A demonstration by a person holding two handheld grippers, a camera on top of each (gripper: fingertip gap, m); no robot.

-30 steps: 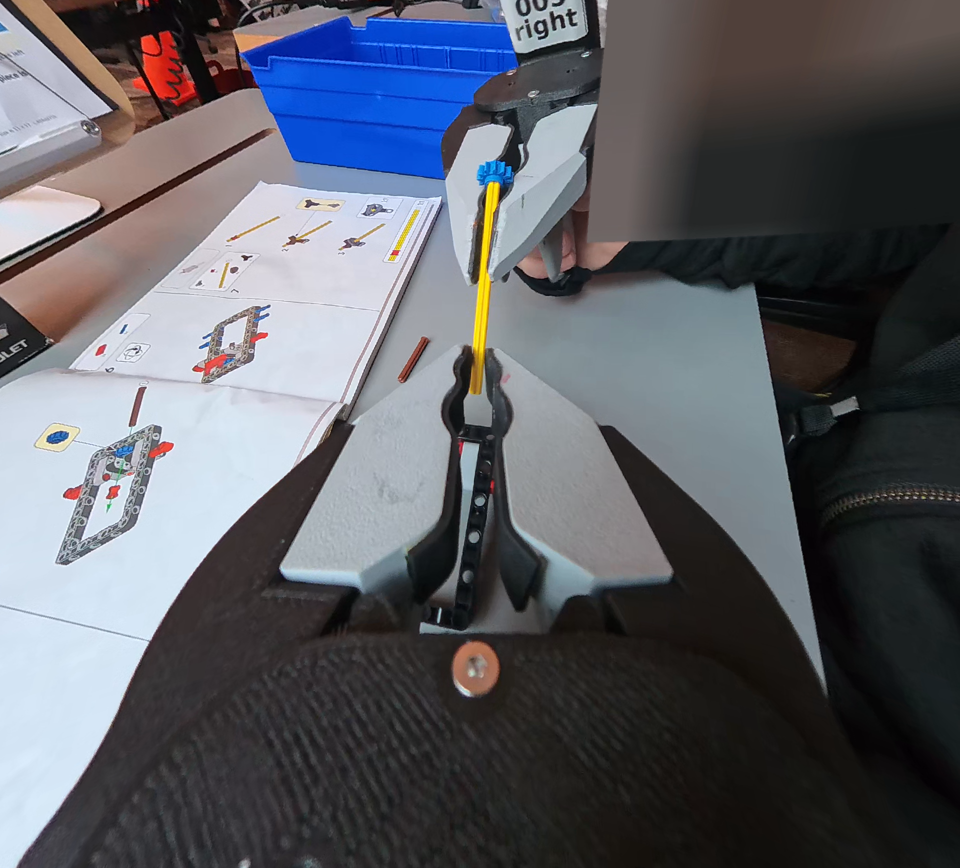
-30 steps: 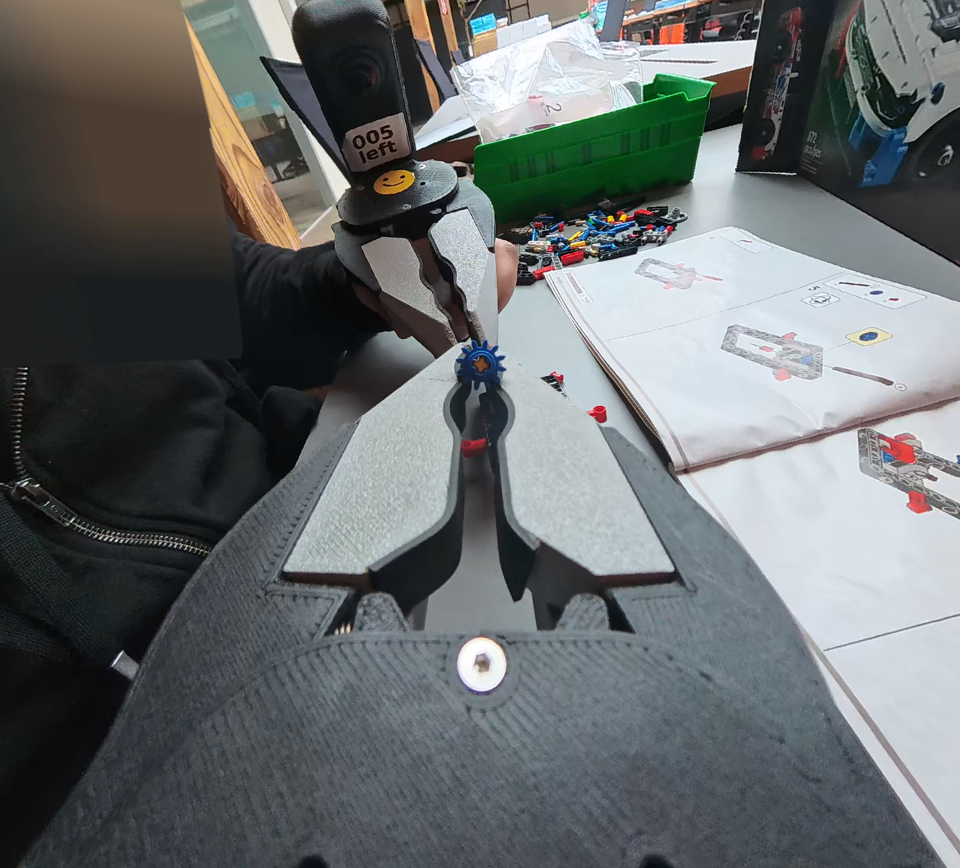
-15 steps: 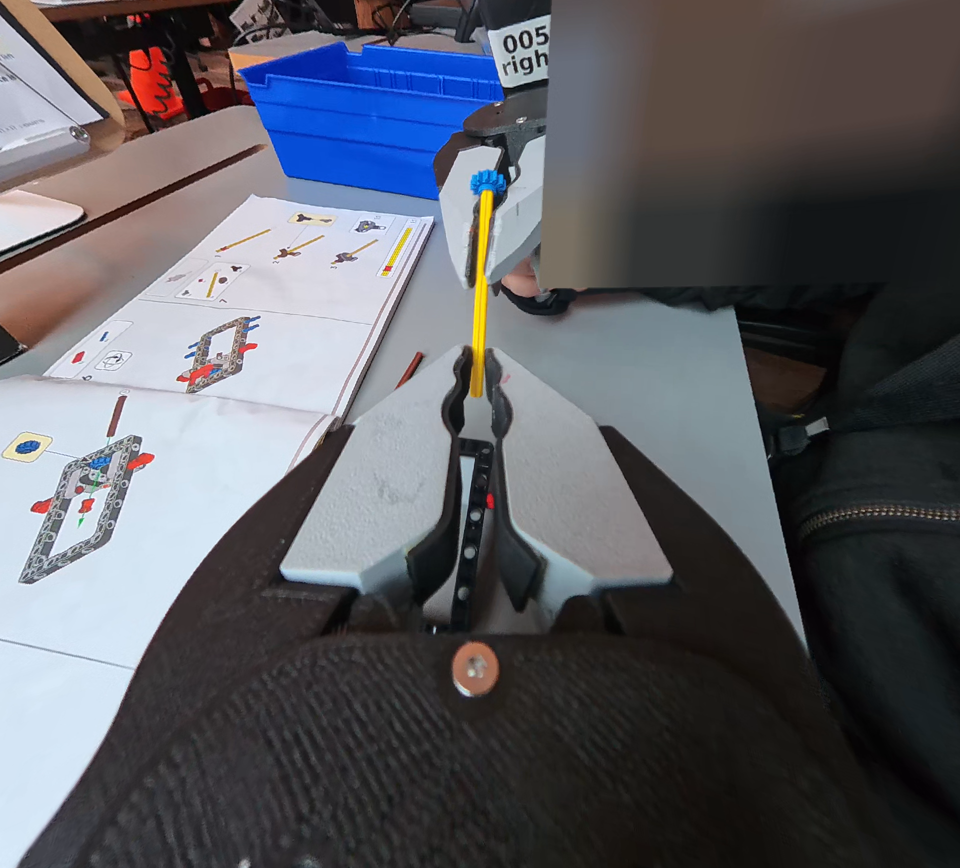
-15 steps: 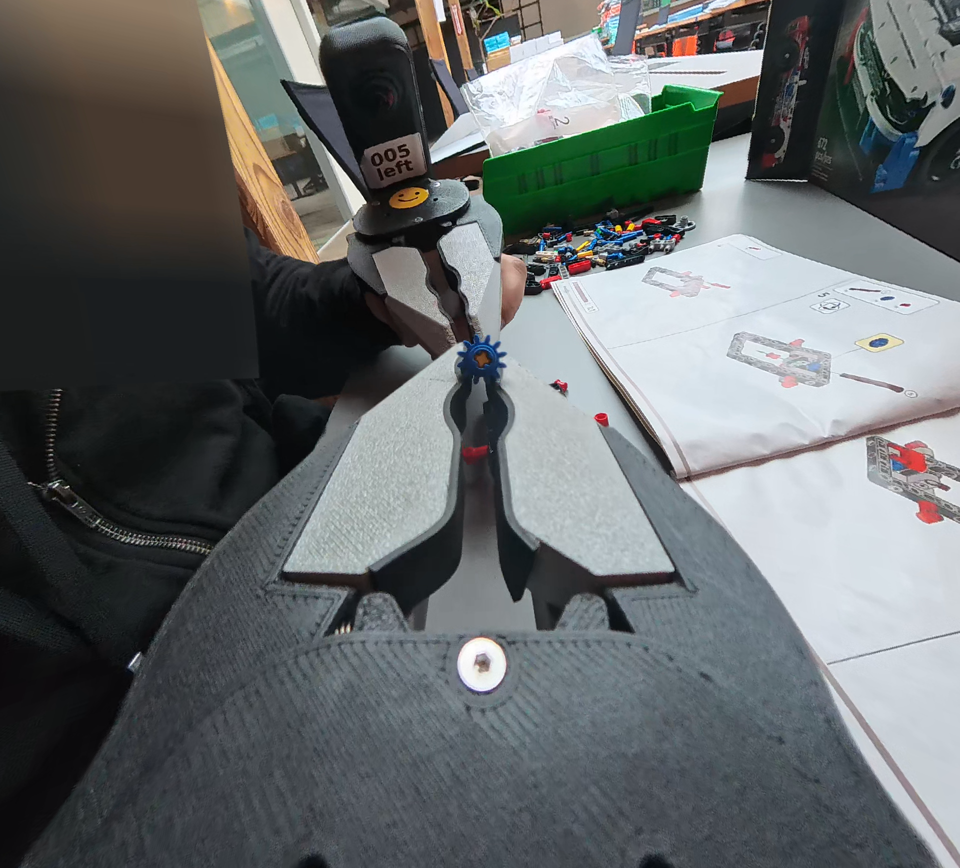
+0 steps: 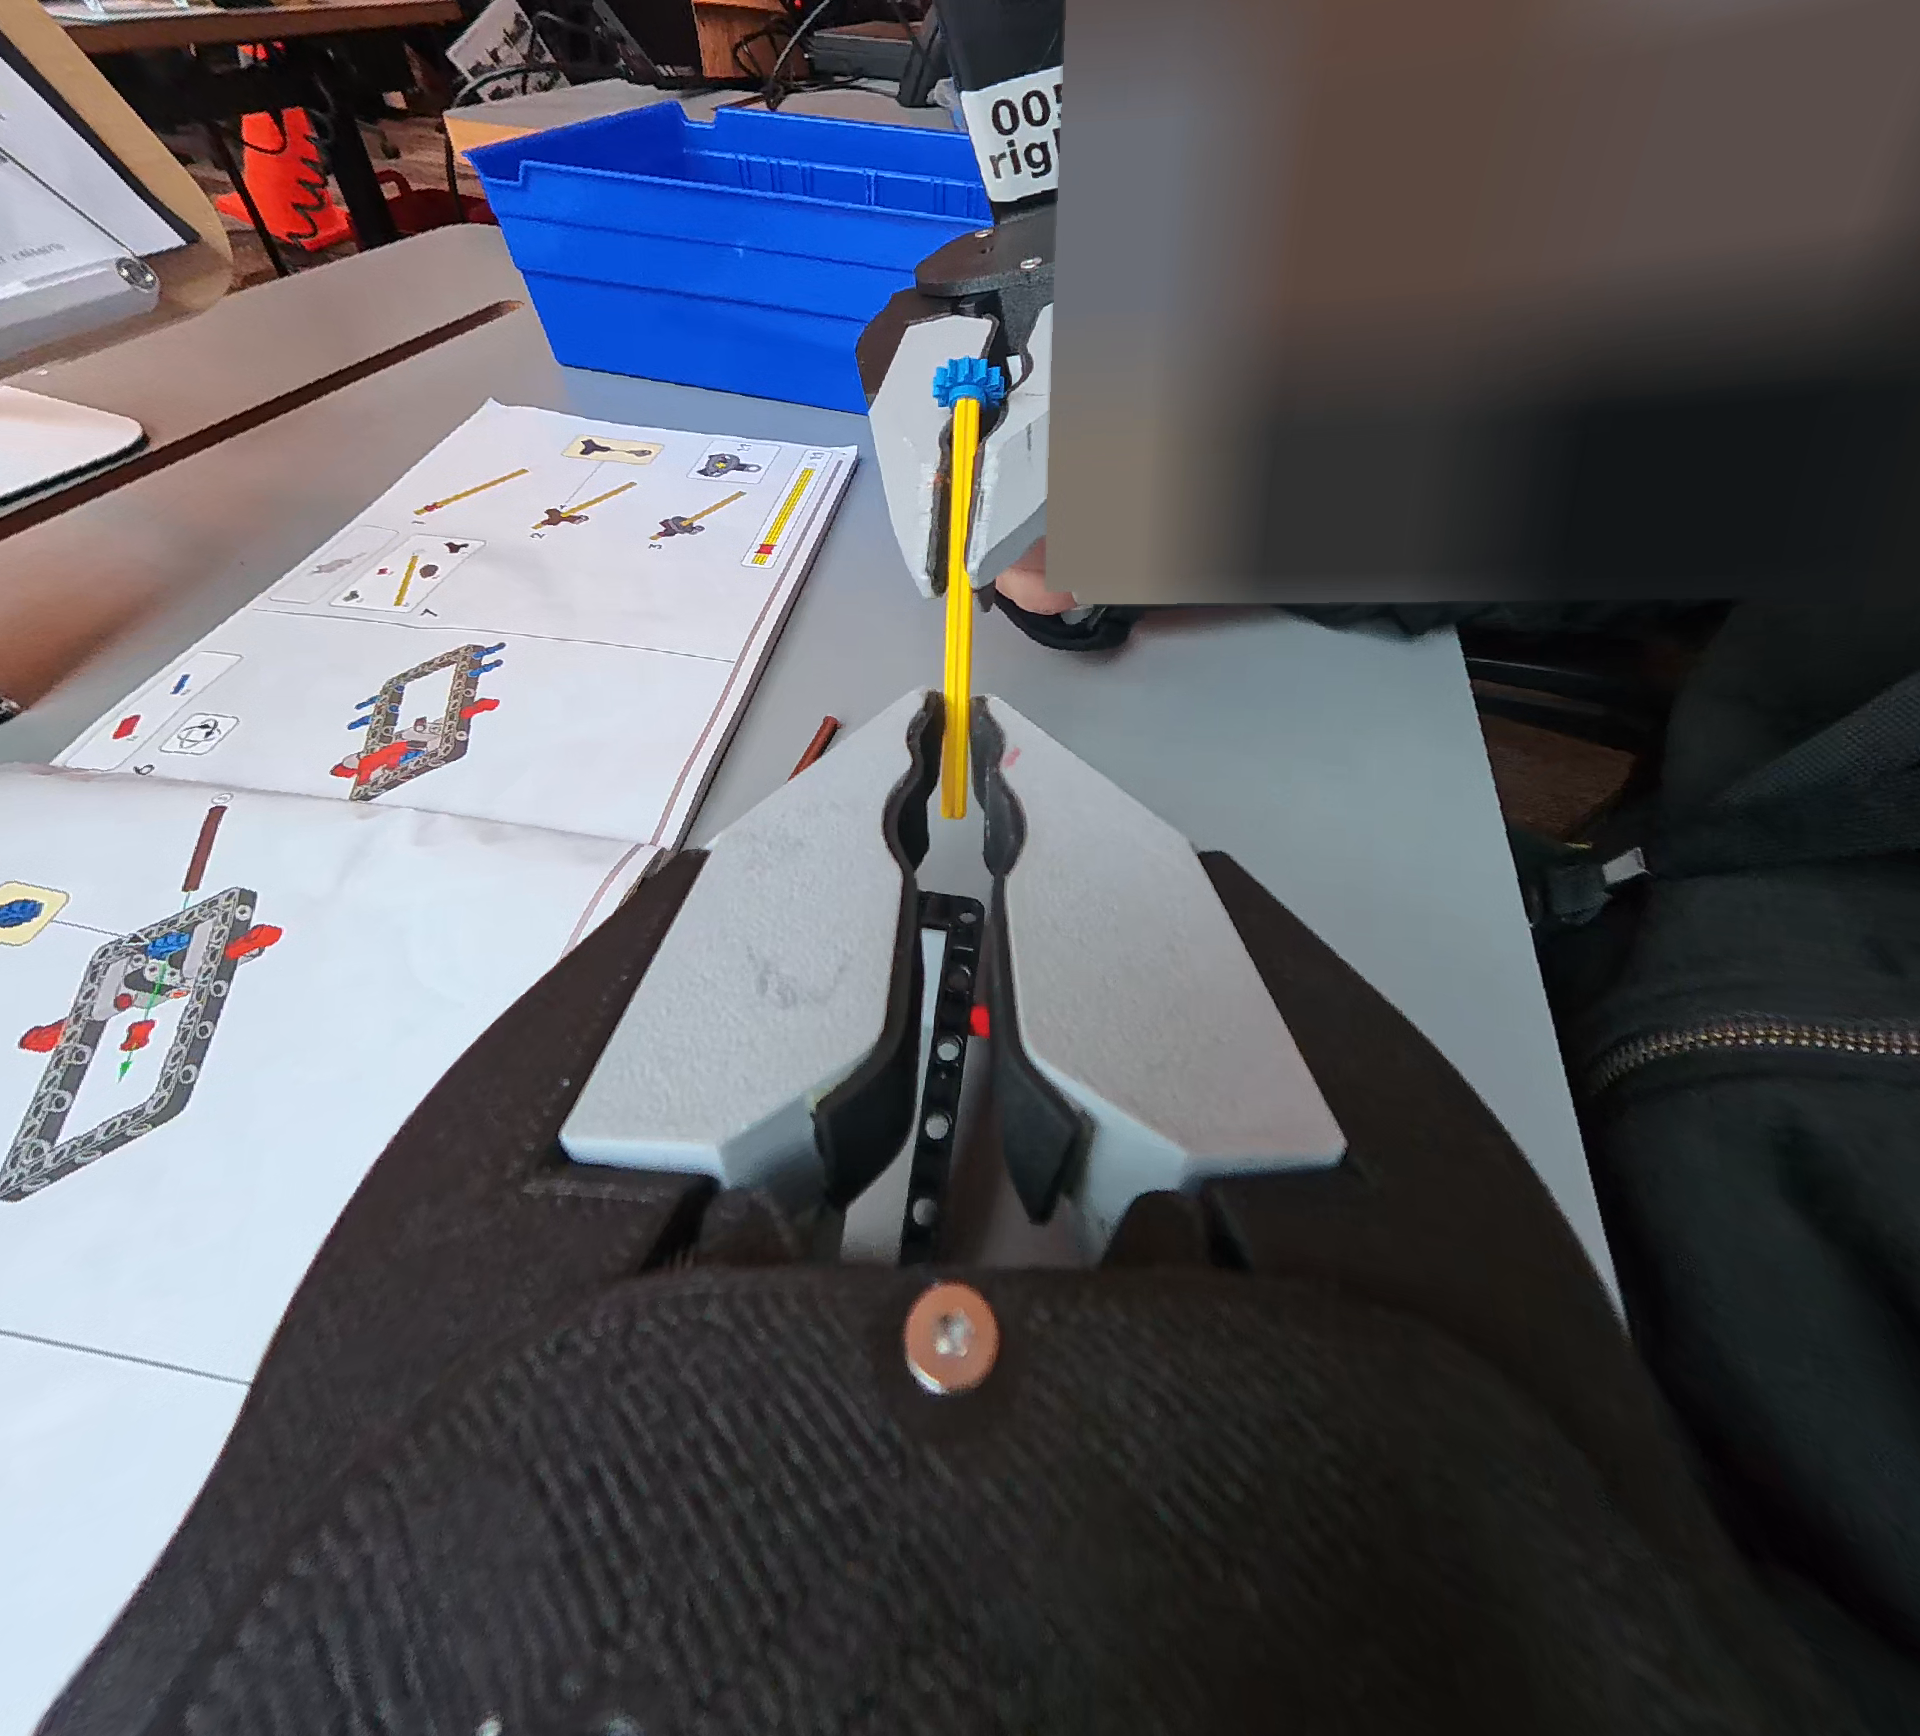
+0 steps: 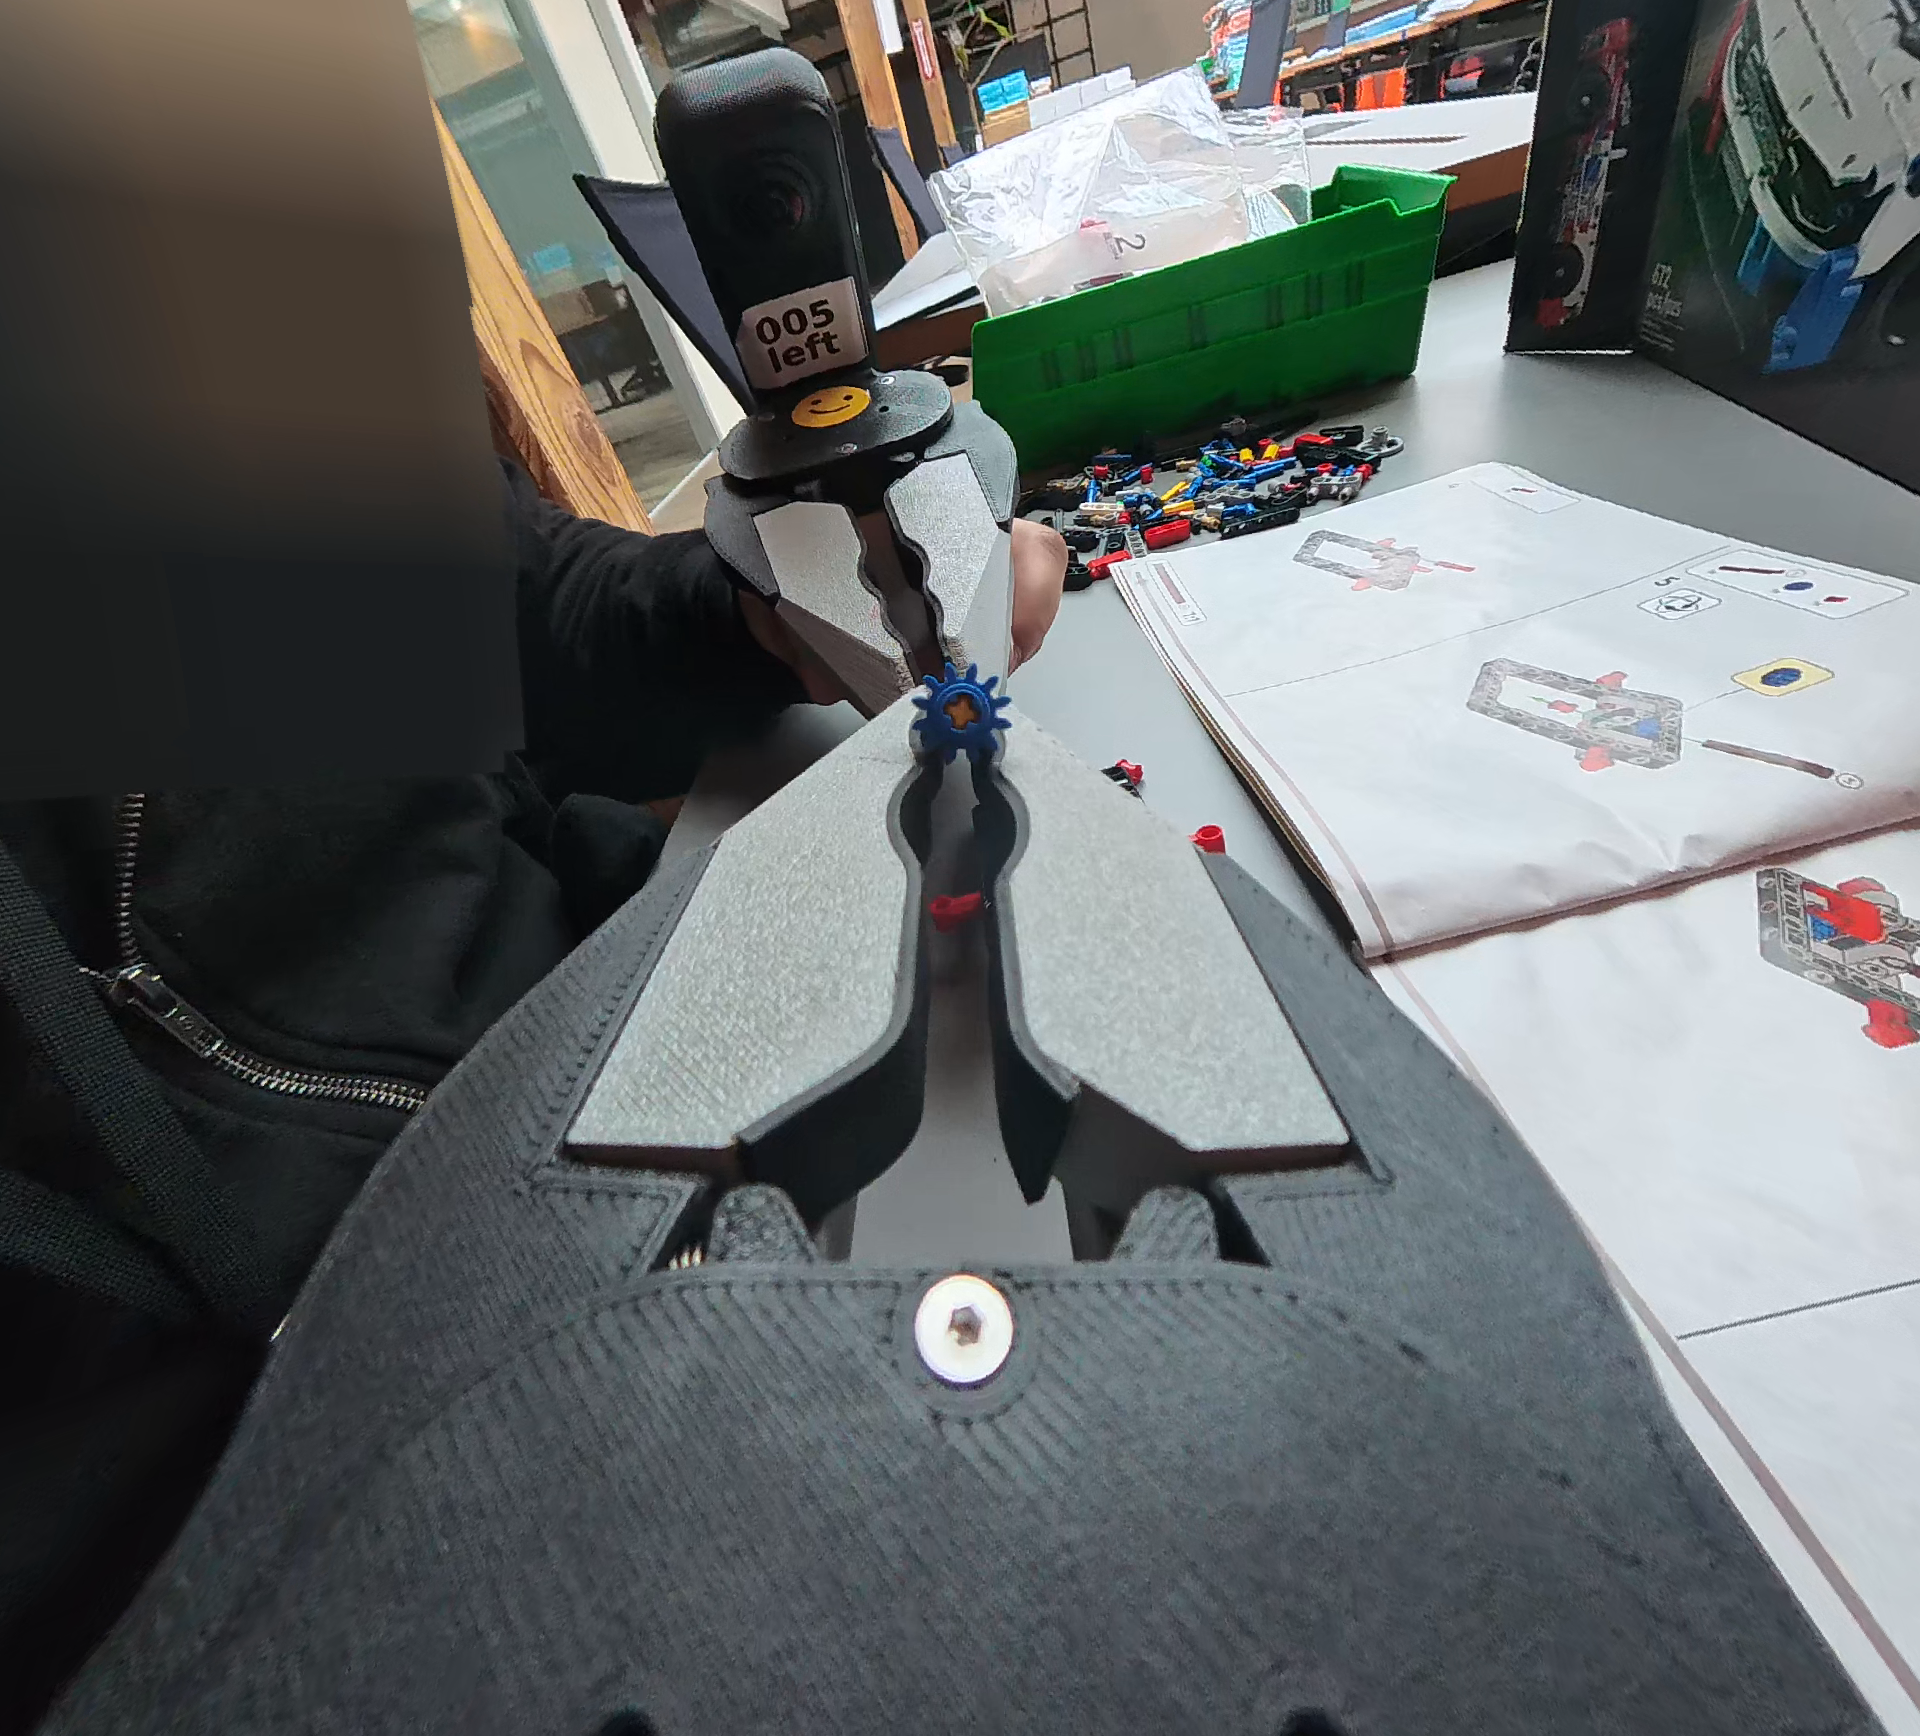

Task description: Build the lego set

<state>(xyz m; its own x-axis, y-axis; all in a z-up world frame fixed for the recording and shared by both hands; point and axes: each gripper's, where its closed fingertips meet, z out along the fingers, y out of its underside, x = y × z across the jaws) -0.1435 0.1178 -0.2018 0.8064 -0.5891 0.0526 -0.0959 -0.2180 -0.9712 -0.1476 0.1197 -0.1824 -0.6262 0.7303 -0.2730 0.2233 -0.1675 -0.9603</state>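
Observation:
A long yellow axle (image 5: 958,647) with a blue gear (image 5: 966,382) on its far end spans between my two grippers above the grey table. My left gripper (image 5: 954,715) is shut on the axle's near end. My right gripper (image 5: 943,580) faces it, fingers closed on the axle partway along. In the right wrist view the gear (image 6: 961,712) shows end-on over my right gripper's tips (image 6: 961,756), with the left gripper (image 6: 925,694) just behind it. A black holed beam (image 5: 943,1063) with a red pin shows through the left fingers' gap.
An open instruction booklet (image 5: 499,647) lies beside the grippers, a brown axle (image 5: 816,744) at its edge. A blue bin (image 5: 727,273) stands behind. The right wrist view shows a green bin (image 6: 1195,336), a pile of loose pieces (image 6: 1216,481) and the set's box (image 6: 1714,76).
Both grippers have drifted a little together, with the axle still held between them. The hold on the axle and the gear's place on it look the same.

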